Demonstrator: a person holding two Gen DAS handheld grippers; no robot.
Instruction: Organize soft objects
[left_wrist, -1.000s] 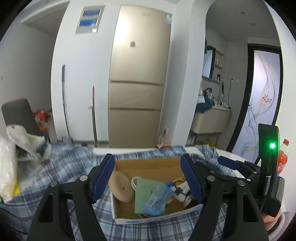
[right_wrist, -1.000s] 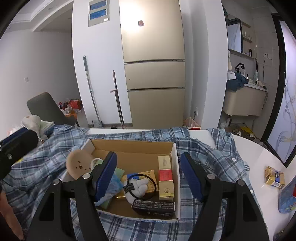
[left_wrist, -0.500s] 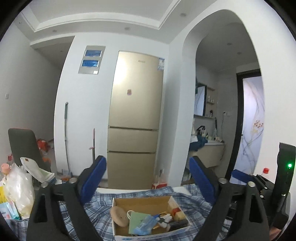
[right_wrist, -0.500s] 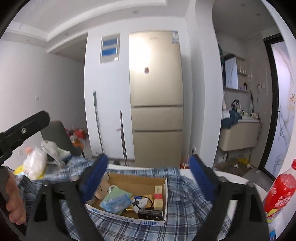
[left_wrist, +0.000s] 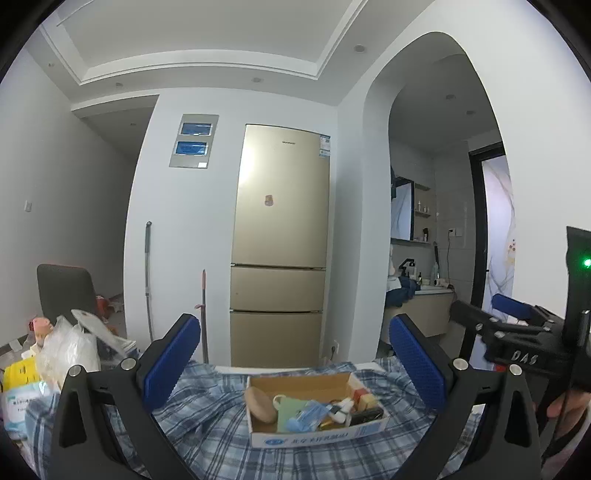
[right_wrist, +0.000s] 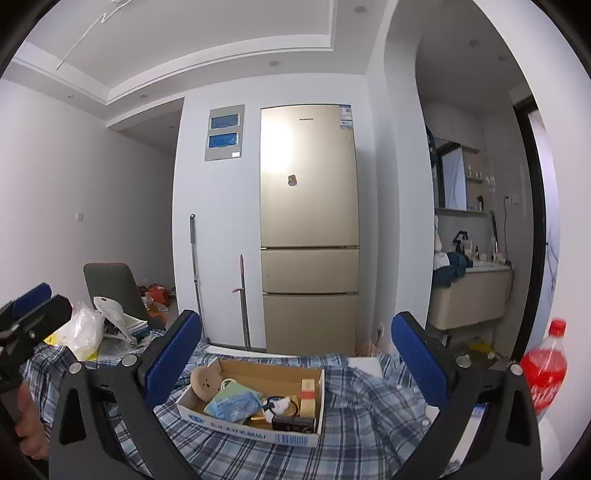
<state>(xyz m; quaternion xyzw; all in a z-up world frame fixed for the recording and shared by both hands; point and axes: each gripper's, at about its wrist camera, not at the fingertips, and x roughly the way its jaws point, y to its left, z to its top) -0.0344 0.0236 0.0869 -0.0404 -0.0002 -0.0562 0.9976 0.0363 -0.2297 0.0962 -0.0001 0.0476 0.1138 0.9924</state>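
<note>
An open cardboard box (left_wrist: 371, 432) (right_wrist: 295, 373) sits on a blue plaid cloth (left_wrist: 207, 432) (right_wrist: 373, 410). It holds a round tan plush (left_wrist: 260, 404) (right_wrist: 205, 376), a green mask (left_wrist: 290, 408), a blue packet (right_wrist: 236, 404), a small white toy (right_wrist: 281, 405) and small boxes (right_wrist: 306, 395). My left gripper (left_wrist: 293, 360) is open and empty, raised well back from the box. My right gripper (right_wrist: 295, 356) is open and empty, also raised back. Each gripper shows at the edge of the other's view.
Plastic bags and booklets (left_wrist: 70, 350) (right_wrist: 92, 328) lie at the left on the table. A red soda bottle (right_wrist: 545, 365) stands at the right. A gold fridge (left_wrist: 280, 251), a dark chair (right_wrist: 110, 284) and mop handles (right_wrist: 194, 273) stand behind.
Both grippers have risen and pulled back from the box, which now looks smaller and lower in both views. Both stay open and empty.
</note>
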